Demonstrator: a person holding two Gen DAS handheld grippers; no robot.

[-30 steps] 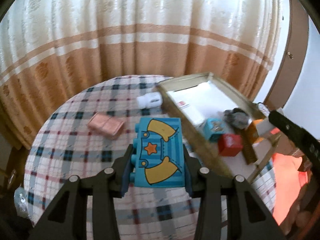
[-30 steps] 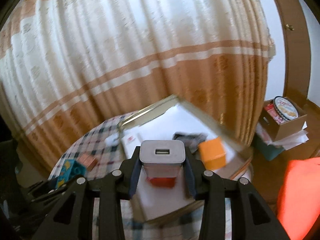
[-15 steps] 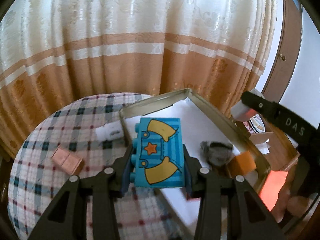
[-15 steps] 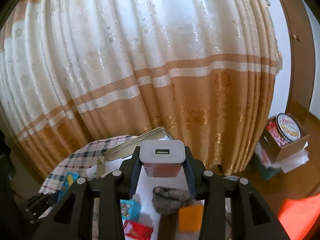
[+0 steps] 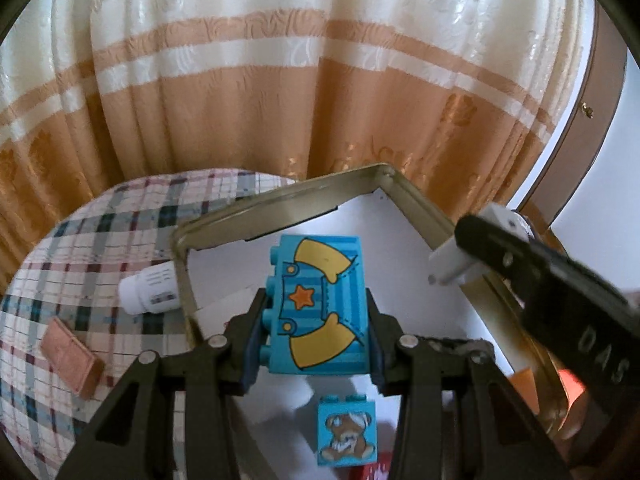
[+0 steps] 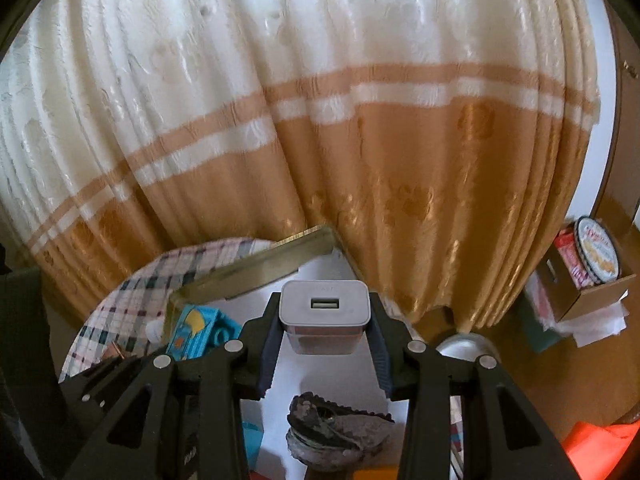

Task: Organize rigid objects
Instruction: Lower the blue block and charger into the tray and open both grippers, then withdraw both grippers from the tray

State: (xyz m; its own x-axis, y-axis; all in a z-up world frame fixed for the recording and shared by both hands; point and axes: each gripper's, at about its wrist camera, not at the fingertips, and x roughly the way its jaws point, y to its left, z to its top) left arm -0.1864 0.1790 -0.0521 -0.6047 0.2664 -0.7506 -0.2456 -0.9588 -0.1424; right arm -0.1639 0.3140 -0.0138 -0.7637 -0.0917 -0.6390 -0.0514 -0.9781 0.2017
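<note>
1. Blue toy brick [image 5: 318, 306] is sitting clamped in the left gripper [image 5: 316, 336] jaws, long axis pointing forward, over the tin tray [image 5: 280, 208].
2. Right gripper [image 6: 324, 332] jaws are clamping a grey charger [image 6: 323, 307], port facing the camera.
3. Checked counter [image 5: 80, 248] is standing before striped curtains [image 5: 280, 80].

A blue plastic toy brick printed with yellow shapes and an orange star [image 5: 320, 304] and a grey-white USB charger block [image 6: 323, 312] are hanging over the shallow gold metal tray [image 5: 280, 208].

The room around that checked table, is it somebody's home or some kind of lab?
Most likely a home: long cream and tan curtains hang behind a round table with a plaid cloth, and a cardboard box holding a biscuit tin sits on the floor.
</note>
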